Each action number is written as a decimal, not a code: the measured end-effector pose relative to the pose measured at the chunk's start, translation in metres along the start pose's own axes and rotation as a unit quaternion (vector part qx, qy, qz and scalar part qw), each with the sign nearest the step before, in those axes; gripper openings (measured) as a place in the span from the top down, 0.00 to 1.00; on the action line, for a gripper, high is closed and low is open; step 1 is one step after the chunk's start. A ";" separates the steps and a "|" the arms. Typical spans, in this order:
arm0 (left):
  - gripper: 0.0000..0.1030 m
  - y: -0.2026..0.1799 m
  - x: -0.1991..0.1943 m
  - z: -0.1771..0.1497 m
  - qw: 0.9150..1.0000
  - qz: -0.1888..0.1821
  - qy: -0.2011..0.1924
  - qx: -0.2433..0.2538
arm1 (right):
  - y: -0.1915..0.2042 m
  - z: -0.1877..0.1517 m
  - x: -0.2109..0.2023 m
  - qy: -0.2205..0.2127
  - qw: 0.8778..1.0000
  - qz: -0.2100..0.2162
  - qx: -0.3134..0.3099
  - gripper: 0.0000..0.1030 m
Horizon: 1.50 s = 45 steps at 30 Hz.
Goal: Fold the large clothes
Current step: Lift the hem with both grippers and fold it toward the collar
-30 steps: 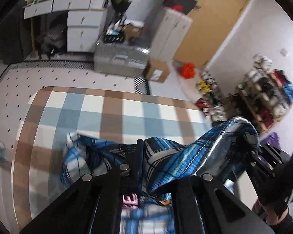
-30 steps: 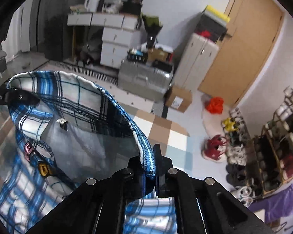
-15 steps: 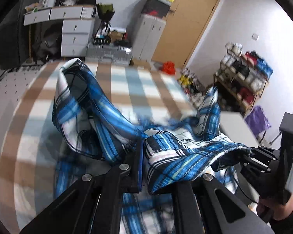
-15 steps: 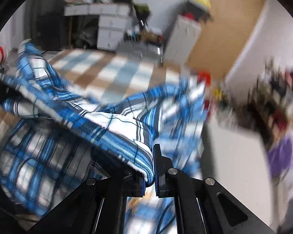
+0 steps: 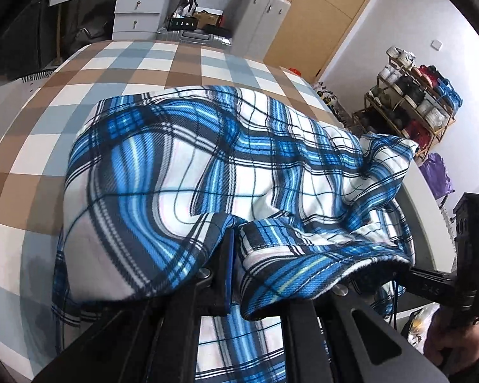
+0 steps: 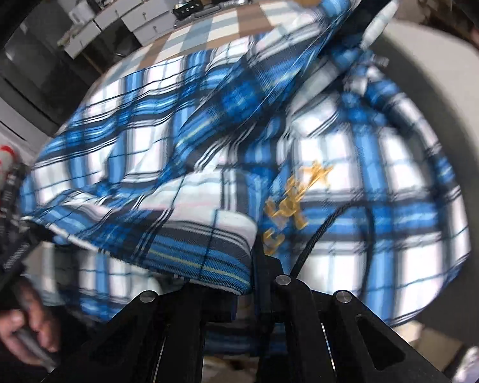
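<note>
A large blue, white and black plaid shirt [image 5: 207, 166] is spread over the checked table top [image 5: 89, 73]. My left gripper [image 5: 234, 255] is shut on a near edge of the shirt, which drapes over its fingers. My right gripper [image 6: 255, 255] is shut on another edge of the shirt [image 6: 207, 146]; it also shows at the right in the left wrist view [image 5: 431, 284]. The stretch of fabric between the two grippers hangs above the table. A yellow embroidered logo [image 6: 290, 204] shows on the shirt in the right wrist view.
The table has a brown, white and grey-blue checked cloth. Beyond it stand white drawers [image 5: 134, 6], a silver suitcase [image 5: 198, 36], a grey cabinet [image 5: 262, 22] and a wooden door [image 5: 329, 16]. A shoe rack [image 5: 412, 102] stands at the right. A black cable [image 6: 322, 233] lies across the shirt.
Both grippers have swung down from high above the table, carrying the shirt. The shirt now lies spread over the table instead of hanging bunched in the air.
</note>
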<state>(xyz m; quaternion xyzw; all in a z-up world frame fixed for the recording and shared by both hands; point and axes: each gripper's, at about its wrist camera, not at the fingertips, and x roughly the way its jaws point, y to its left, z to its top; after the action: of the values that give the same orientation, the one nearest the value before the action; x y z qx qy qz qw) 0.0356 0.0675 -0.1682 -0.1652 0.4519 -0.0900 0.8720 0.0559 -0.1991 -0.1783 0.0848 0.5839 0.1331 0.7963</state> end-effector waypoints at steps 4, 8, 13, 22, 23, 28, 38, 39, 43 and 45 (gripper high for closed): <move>0.97 -0.002 0.000 0.001 0.999 0.011 0.021 0.030 | -0.003 -0.003 0.002 0.027 0.998 0.050 0.017 0.93; 0.93 -0.004 -0.002 -0.001 0.997 0.012 0.028 0.067 | 0.002 -0.018 -0.022 0.063 0.994 0.086 0.010 0.93; 0.89 -0.008 -0.007 -0.024 0.992 0.007 0.042 0.115 | -0.004 -0.022 -0.087 0.053 0.990 0.128 0.020 0.93; 0.83 -0.045 -0.010 -0.054 0.942 0.097 0.030 0.319 | 0.026 0.038 -0.148 -0.014 0.996 0.091 -0.003 0.64; 0.83 -0.044 -0.012 -0.055 0.941 0.098 0.023 0.323 | 0.026 0.047 -0.142 -0.010 0.996 0.093 0.009 0.09; 0.82 -0.025 -0.018 -0.048 0.963 0.062 0.016 0.263 | -0.007 0.071 -0.084 -0.007 0.995 0.050 0.087 0.03; 0.81 -0.019 -0.015 -0.045 0.977 0.042 0.000 0.207 | -0.056 0.092 0.027 0.012 0.976 0.113 0.184 0.75; 0.81 -0.017 -0.015 -0.044 0.980 0.036 0.003 0.196 | -0.056 0.092 0.024 0.000 0.976 0.116 0.182 0.80; 0.81 -0.009 -0.012 -0.038 0.986 0.017 0.023 0.162 | -0.053 0.086 -0.012 -0.078 0.978 0.129 0.142 0.91; 0.81 -0.009 -0.013 -0.038 0.988 0.003 0.028 0.150 | -0.055 0.073 -0.022 -0.097 0.979 0.128 0.123 0.93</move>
<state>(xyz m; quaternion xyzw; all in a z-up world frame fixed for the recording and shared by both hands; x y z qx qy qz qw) -0.0029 0.0559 -0.1751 -0.0286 0.4578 -0.1584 0.8744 0.1253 -0.2567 -0.1517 0.2684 0.5000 0.1519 0.8093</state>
